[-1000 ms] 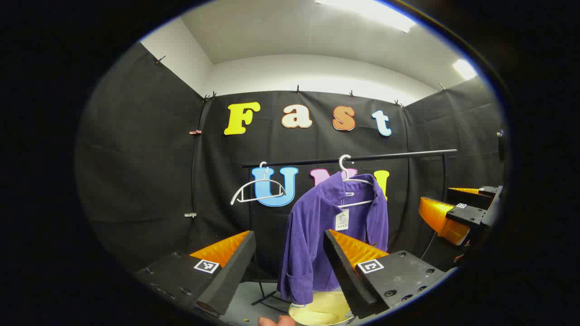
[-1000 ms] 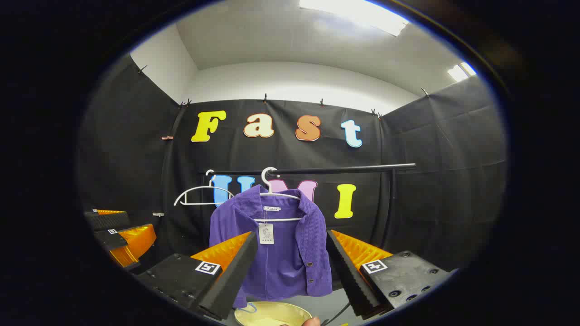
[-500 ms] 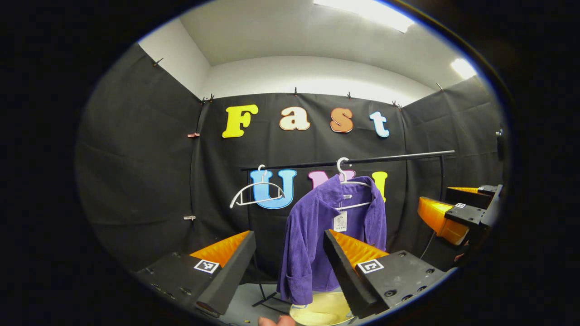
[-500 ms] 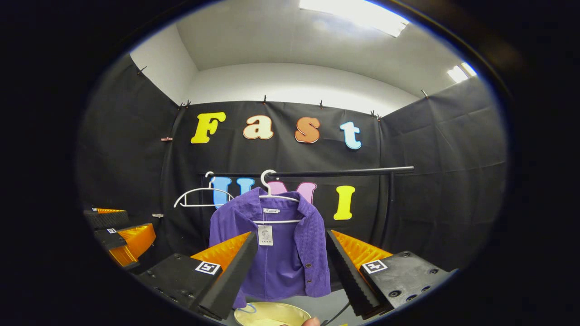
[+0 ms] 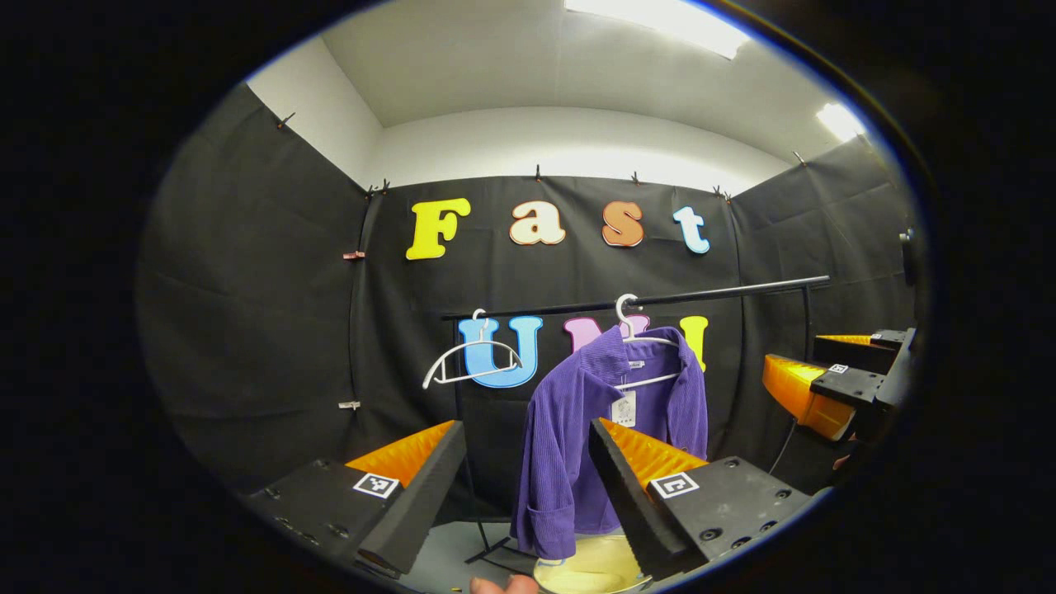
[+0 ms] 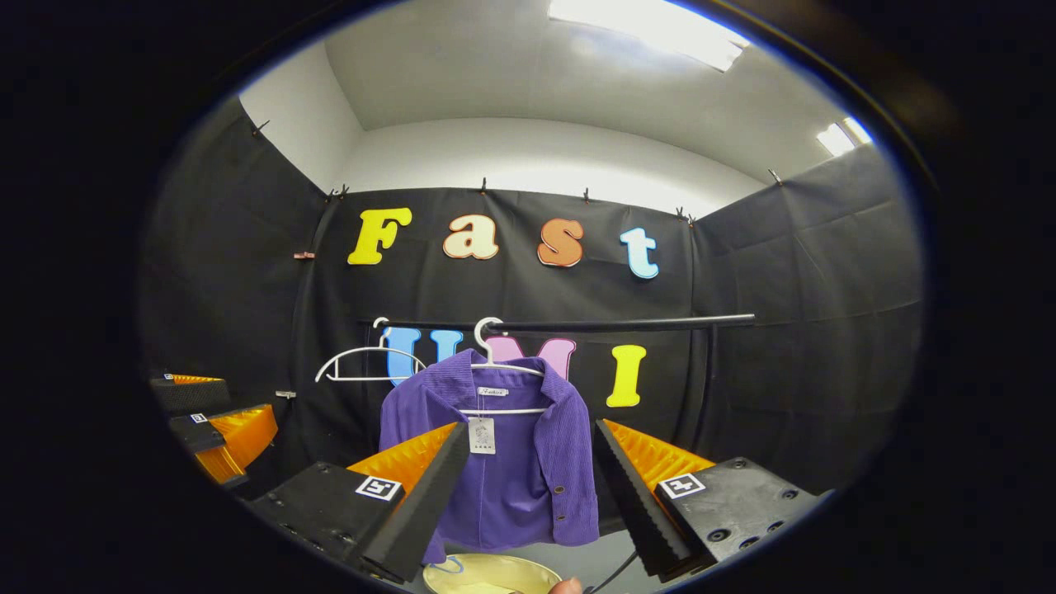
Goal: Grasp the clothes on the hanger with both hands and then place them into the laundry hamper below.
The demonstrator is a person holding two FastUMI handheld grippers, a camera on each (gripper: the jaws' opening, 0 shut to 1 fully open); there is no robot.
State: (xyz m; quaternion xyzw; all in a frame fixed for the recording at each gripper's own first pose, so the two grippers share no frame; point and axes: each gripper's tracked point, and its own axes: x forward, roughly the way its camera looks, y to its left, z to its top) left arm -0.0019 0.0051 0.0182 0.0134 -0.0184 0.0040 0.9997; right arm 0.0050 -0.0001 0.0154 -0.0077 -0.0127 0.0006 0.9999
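Purple jacket (image 6: 495,462) now sits slightly lower in view.

Jacket (image 6: 511,462): ribbed corduroy-like cloth, matt, with a paper tag (image 6: 481,435). Hangers (image 6: 360,363): smooth white plastic. Rail (image 6: 610,324): smooth dark metal, slight sheen. Hamper (image 6: 487,576): pale glossy rim. Booth wall (image 6: 792,330): matt creased cloth.

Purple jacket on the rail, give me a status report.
Left gripper open, right gripper open, both short of it. Purple jacket on its hanger, hamper below. Nothing blocking.
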